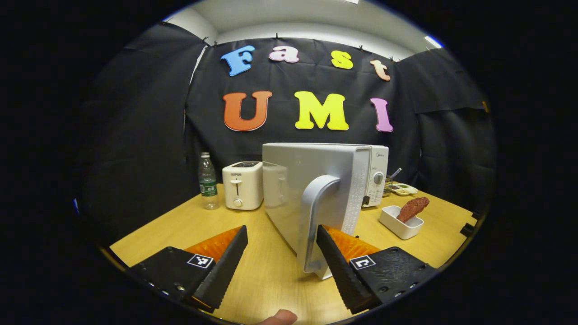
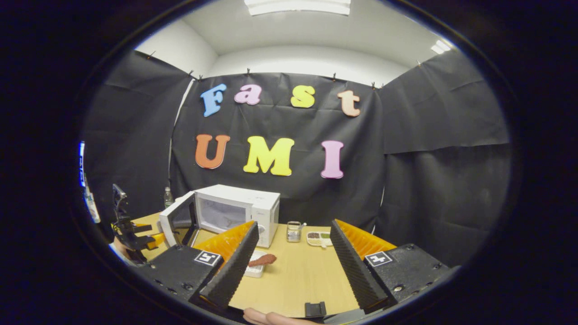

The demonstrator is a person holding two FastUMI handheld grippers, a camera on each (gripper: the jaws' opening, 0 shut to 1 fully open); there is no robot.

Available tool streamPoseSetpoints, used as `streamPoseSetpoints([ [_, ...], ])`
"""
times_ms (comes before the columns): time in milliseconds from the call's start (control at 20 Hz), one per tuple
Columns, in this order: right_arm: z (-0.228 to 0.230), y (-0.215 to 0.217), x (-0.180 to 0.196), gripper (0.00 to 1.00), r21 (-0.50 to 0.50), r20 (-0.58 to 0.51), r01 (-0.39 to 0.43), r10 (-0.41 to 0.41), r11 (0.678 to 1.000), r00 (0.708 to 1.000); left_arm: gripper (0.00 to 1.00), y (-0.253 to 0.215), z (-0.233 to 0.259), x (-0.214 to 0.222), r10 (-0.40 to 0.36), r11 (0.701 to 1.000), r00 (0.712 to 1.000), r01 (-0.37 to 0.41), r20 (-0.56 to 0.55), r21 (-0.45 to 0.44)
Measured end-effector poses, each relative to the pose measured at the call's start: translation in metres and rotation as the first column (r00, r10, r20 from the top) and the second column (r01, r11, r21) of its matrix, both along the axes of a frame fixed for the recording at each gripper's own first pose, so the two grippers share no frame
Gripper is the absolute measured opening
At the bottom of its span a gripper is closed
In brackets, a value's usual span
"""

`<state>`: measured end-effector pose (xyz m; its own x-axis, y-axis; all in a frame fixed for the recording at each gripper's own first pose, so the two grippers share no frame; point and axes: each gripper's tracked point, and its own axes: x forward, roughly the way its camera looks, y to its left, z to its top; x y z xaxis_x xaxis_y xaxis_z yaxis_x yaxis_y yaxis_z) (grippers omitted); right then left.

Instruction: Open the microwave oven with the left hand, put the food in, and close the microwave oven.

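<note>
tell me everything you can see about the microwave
The microwave is a white box with a control panel and round knob on its right side. It sits on the wooden table, right of a white toaster. Its door is swung open, showing a pale cavity. The left gripper is at the grey handle, one finger against it.

A staged recording booth dressed as a kitchen corner: black cloth walls (image 2: pixel 433 180) clipped up under office ceiling lights (image 2: pixel 298 6), a wooden tabletop (image 1: pixel 271 271) carrying a microwave (image 1: pixel 325 189), toaster (image 1: pixel 242 185) and water bottle (image 1: pixel 207 181).
</note>
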<state>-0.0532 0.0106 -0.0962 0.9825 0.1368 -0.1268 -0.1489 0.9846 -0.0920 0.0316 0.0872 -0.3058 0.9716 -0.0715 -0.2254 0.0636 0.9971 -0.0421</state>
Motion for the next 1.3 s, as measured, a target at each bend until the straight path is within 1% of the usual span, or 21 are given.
streamPoseSetpoints([
  [50, -0.003, 0.006, 0.001, 1.0, 0.0, -0.008, -0.008, 0.008, 1.0, 1.0, 0.94, 0.012, 0.001, -0.006, 0.021, 0.999, 1.0, -0.021, 0.004, 0.035],
  [100, -0.004, 0.012, 0.003, 0.96, 0.002, -0.016, -0.016, 0.016, 1.0, 1.0, 0.94, 0.025, 0.002, -0.011, 0.047, 0.996, 0.999, -0.047, 0.003, 0.077],
  [200, -0.006, 0.019, 0.006, 1.0, 0.004, -0.027, -0.022, 0.022, 1.0, 0.999, 0.94, 0.046, 0.01, -0.023, 0.084, 0.989, 0.996, -0.085, 0.02, 0.122],
  [250, -0.008, 0.02, 0.009, 1.0, 0.002, -0.03, -0.02, 0.02, 1.0, 0.999, 0.94, 0.047, 0.012, -0.028, 0.081, 0.991, 0.996, -0.083, 0.022, 0.108],
  [300, -0.008, 0.021, 0.012, 0.95, -0.001, -0.033, -0.017, 0.017, 1.0, 0.999, 0.82, 0.046, 0.014, -0.034, 0.076, 0.993, 0.997, -0.077, 0.016, 0.086],
  [350, -0.012, 0.023, 0.014, 0.95, -0.005, -0.037, -0.015, 0.015, 1.0, 0.999, 0.94, 0.047, 0.015, -0.038, 0.082, 0.994, 0.997, -0.082, 0.008, 0.068],
  [400, -0.016, 0.024, 0.017, 1.0, -0.008, -0.046, -0.012, 0.011, 1.0, 0.999, 0.95, 0.049, 0.016, -0.043, 0.09, 0.995, 0.996, -0.089, -0.003, 0.05],
  [450, -0.021, 0.024, 0.021, 1.0, -0.01, -0.058, -0.012, 0.011, 1.0, 0.998, 0.97, 0.05, 0.018, -0.049, 0.098, 0.995, 0.995, -0.097, -0.016, 0.028],
  [500, -0.026, 0.025, 0.025, 1.0, -0.01, -0.071, -0.016, 0.015, 1.0, 0.997, 0.88, 0.05, 0.023, -0.054, 0.103, 0.995, 0.994, -0.103, -0.022, 0.005],
  [550, -0.031, 0.029, 0.028, 0.95, -0.007, -0.082, -0.031, 0.031, 0.999, 0.996, 0.97, 0.05, 0.027, -0.06, 0.113, 0.994, 0.993, -0.113, -0.03, -0.01],
  [650, -0.042, 0.03, 0.04, 0.95, 0.003, -0.104, -0.048, 0.048, 0.999, 0.993, 0.97, 0.05, 0.038, -0.071, 0.127, 0.992, 0.992, -0.128, -0.02, -0.024],
  [700, -0.047, 0.029, 0.048, 1.0, 0.008, -0.121, -0.05, 0.05, 0.999, 0.991, 0.87, 0.046, 0.044, -0.077, 0.119, 0.992, 0.993, -0.119, -0.019, -0.034],
  [750, -0.055, 0.028, 0.055, 0.99, 0.013, -0.138, -0.049, 0.05, 0.999, 0.989, 0.94, 0.042, 0.05, -0.082, 0.116, 0.992, 0.993, -0.117, -0.014, -0.041],
  [800, -0.063, 0.026, 0.063, 0.95, 0.013, -0.162, -0.047, 0.049, 0.999, 0.986, 0.94, 0.039, 0.059, -0.087, 0.112, 0.993, 0.994, -0.112, -0.003, -0.042],
  [850, -0.073, 0.025, 0.071, 0.99, 0.01, -0.189, -0.044, 0.045, 0.999, 0.981, 0.94, 0.037, 0.067, -0.089, 0.112, 0.993, 0.994, -0.112, 0.009, -0.045],
  [900, -0.083, 0.024, 0.08, 0.99, 0.007, -0.218, -0.045, 0.046, 0.999, 0.975, 0.94, 0.034, 0.077, -0.092, 0.109, 0.993, 0.994, -0.108, 0.018, -0.046],
  [950, -0.094, 0.023, 0.088, 0.95, 0.007, -0.246, -0.052, 0.052, 0.999, 0.968, 0.94, 0.031, 0.086, -0.094, 0.106, 0.993, 0.994, -0.105, 0.03, -0.048],
  [1050, -0.115, 0.022, 0.107, 0.95, 0.011, -0.305, -0.06, 0.061, 0.998, 0.95, 0.94, 0.024, 0.104, -0.096, 0.097, 0.994, 0.994, -0.095, 0.042, -0.049],
  [1100, -0.126, 0.021, 0.117, 1.0, 0.015, -0.338, -0.064, 0.066, 0.998, 0.939, 0.94, 0.018, 0.111, -0.096, 0.091, 0.995, 0.995, -0.089, 0.042, -0.049],
  [1250, -0.158, 0.02, 0.147, 0.95, 0.031, -0.428, -0.086, 0.091, 0.996, 0.899, 0.94, 0.009, 0.14, -0.088, 0.087, 0.996, 0.994, -0.085, 0.065, -0.026],
  [1300, -0.168, 0.019, 0.157, 0.99, 0.033, -0.46, -0.089, 0.095, 0.995, 0.883, 0.94, 0.005, 0.152, -0.084, 0.08, 0.997, 0.994, -0.078, 0.079, -0.024],
])
